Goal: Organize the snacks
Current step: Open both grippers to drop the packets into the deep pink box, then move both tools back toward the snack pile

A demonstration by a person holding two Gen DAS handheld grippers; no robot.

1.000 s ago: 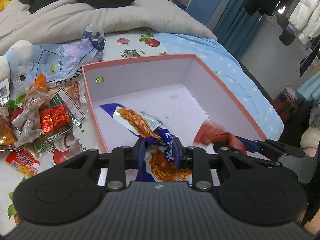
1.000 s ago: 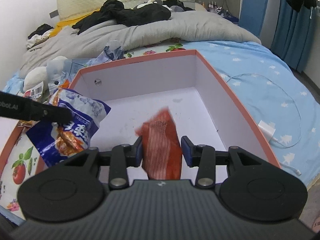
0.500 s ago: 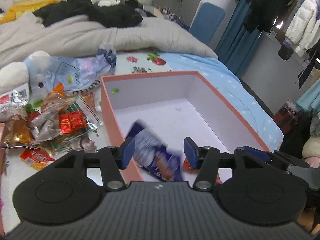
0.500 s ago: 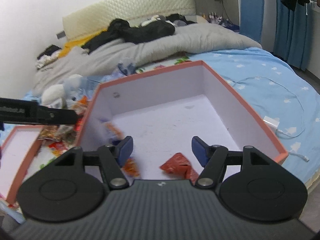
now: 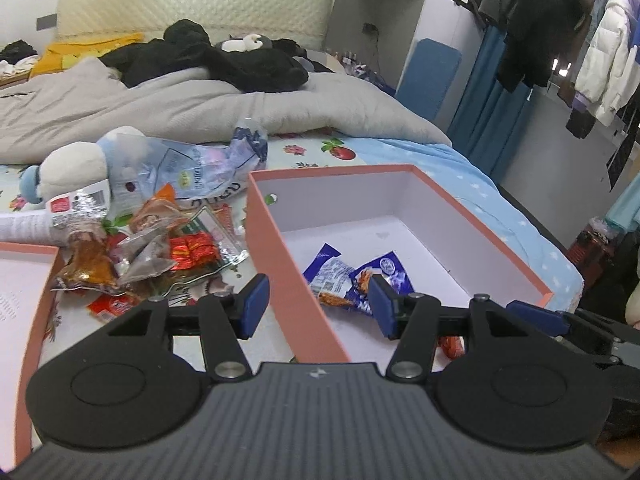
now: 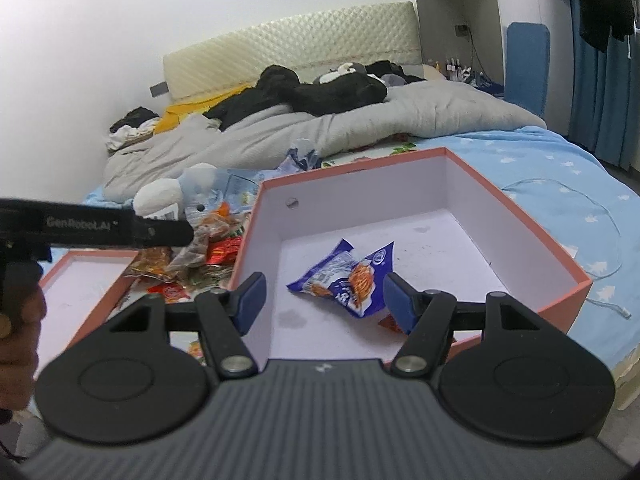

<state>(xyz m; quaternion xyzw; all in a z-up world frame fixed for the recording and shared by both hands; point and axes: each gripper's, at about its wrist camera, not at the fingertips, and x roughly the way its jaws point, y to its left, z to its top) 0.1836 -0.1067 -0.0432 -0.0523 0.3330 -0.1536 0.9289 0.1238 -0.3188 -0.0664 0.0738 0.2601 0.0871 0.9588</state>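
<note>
Bed point(image 6: 560, 168) carries pink box point(image 6: 516, 216), loose snack pile point(image 5: 148, 248), box lid point(image 6: 80, 292), grey duvet point(image 5: 120, 112), white cable point(image 6: 600, 208).

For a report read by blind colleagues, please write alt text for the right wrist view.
The open right tool hovers empty over a pink box on a bed, where a blue snack packet lies beside a small red packet. More snacks are piled left of the box.

Right tool point(image 6: 324, 300) spread wide over pink box point(image 6: 520, 216), blue snack packet point(image 6: 348, 276) lying inside
</note>
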